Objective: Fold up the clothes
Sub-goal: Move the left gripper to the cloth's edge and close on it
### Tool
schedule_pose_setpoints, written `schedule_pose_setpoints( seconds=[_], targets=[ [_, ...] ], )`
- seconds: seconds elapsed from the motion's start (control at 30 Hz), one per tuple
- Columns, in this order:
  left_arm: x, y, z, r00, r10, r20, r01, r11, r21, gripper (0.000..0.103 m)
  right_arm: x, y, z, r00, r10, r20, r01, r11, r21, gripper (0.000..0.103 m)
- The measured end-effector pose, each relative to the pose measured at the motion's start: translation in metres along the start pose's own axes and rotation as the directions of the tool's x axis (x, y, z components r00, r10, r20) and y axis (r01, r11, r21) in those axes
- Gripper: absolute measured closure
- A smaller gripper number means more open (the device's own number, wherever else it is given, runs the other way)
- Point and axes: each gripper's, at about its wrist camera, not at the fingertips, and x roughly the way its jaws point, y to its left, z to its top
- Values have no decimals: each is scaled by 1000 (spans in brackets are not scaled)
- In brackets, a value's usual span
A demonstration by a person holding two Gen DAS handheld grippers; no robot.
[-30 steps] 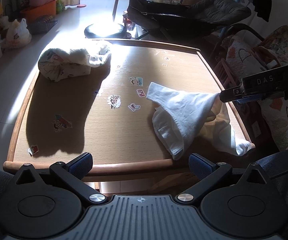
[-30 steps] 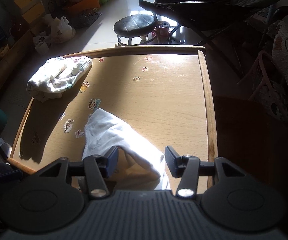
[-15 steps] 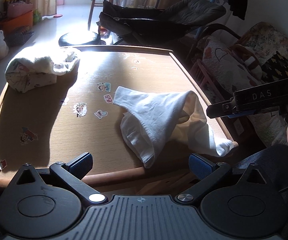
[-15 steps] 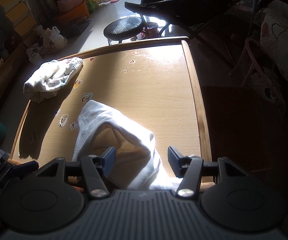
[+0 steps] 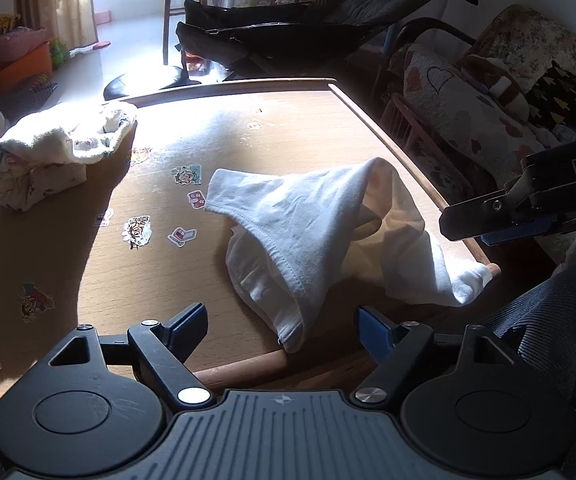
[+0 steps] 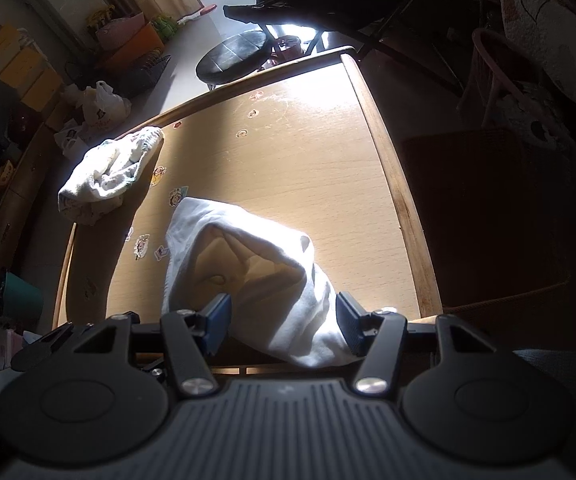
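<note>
A white garment [image 5: 308, 232] lies tented on the wooden table [image 5: 288, 128], one end hanging over the near right corner. My left gripper [image 5: 283, 330] hovers at the near edge. Its jaws are closing, the garment's hemmed lower corner sits between them, and the pads stand clear of it. The right gripper's fingers [image 5: 472, 216] reach in from the right beside the raised fold. In the right wrist view the white garment [image 6: 247, 256] runs between the parted fingers of my right gripper [image 6: 283, 318] and droops over the edge. No squeeze on the cloth shows.
A patterned cloth bundle [image 5: 55, 160] sits at the table's far left corner, with stickers [image 5: 137, 230] between it and the garment. A black stool [image 6: 235, 56] and a dark lounge chair [image 5: 308, 20] stand beyond the table. A quilted sofa [image 5: 488, 92] lines the right side.
Both grippers came lower and closer to the table's near edge. The garment's raised right end sagged away from the right gripper's tip. The left fingers drew nearer each other.
</note>
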Motion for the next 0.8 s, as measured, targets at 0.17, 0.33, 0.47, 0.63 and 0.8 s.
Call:
schedule_pose_setpoints(
  seconds=[0.17,0.33,0.47,0.63,0.8],
  targets=[
    [2,3,0,1000,17,23,-17,1000,9,22,-1,-5,-4,1000,4,-3,-4,1000,16,46],
    [4,3,0,999,-3,45,2,1000,23,43,1,-6,-6,1000,1,-10,-1,1000,22,46],
    [10,3,0,999,-34,28,33,999,26,67,0,-7,-6,1000,0,-11,0,1000,24,46],
    [13,9,-2,993,-113,39,114,993,-29,86,0,-8,-5,1000,1,-12,-1,1000,22,46],
    [16,9,-2,991,-129,30,130,991,-37,92,0,-8,-6,1000,0,-13,1,1000,26,46]
  ],
)
